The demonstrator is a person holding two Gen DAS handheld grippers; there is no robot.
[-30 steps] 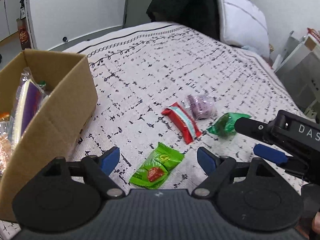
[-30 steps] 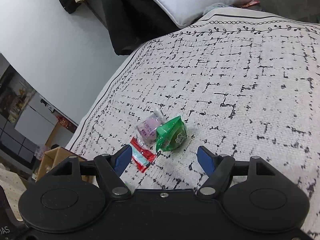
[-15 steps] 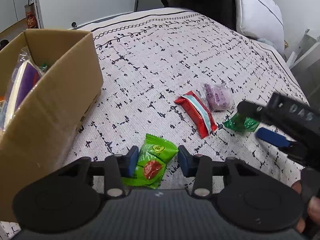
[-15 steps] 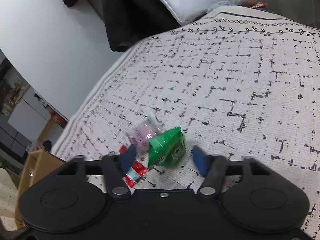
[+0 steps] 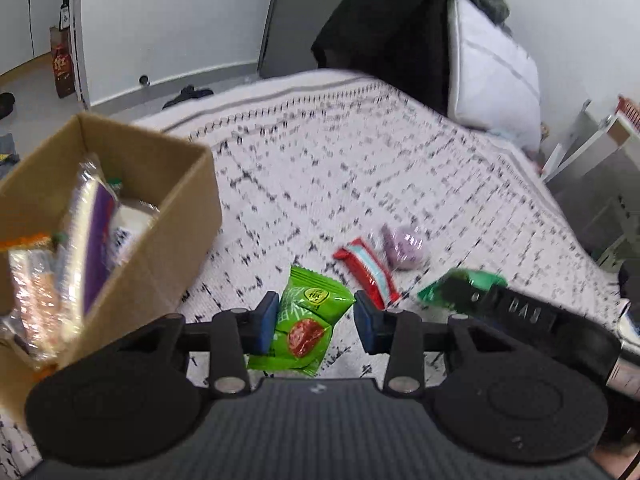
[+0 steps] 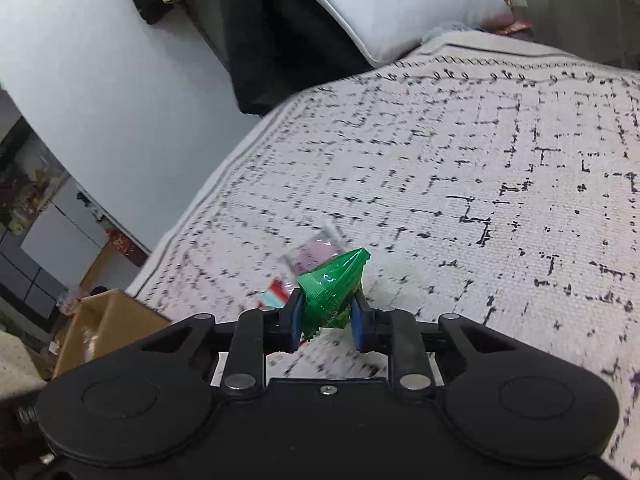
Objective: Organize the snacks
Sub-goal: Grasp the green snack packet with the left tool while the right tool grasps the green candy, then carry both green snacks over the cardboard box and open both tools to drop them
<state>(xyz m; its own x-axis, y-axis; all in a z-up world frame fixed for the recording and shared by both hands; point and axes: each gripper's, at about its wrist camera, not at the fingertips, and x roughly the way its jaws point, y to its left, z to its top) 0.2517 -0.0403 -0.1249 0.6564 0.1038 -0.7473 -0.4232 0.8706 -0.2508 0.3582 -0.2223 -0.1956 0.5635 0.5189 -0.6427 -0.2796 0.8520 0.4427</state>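
My left gripper (image 5: 316, 322) is shut on a light green snack packet (image 5: 306, 320) with a red picture, lifted a little above the bed. My right gripper (image 6: 326, 316) is shut on a dark green cone-shaped packet (image 6: 334, 288), raised off the bedspread; it also shows in the left wrist view (image 5: 460, 286) with the right gripper (image 5: 520, 312) around it. A red and blue bar (image 5: 366, 270) and a pink packet (image 5: 404, 246) lie on the bed beyond. A cardboard box (image 5: 160, 236) holding several snacks stands at the left.
The patterned bedspread (image 6: 500, 168) stretches ahead and to the right. A white pillow (image 5: 488, 76) and dark clothing (image 5: 380, 36) are at the bed's head. The box also shows at the lower left of the right wrist view (image 6: 108, 324). White furniture (image 5: 600, 152) stands beside the bed.
Both grippers closed from open onto their packets and lifted them. The left one has swung slightly toward the box; the right one has raised the dark green packet off the bed.
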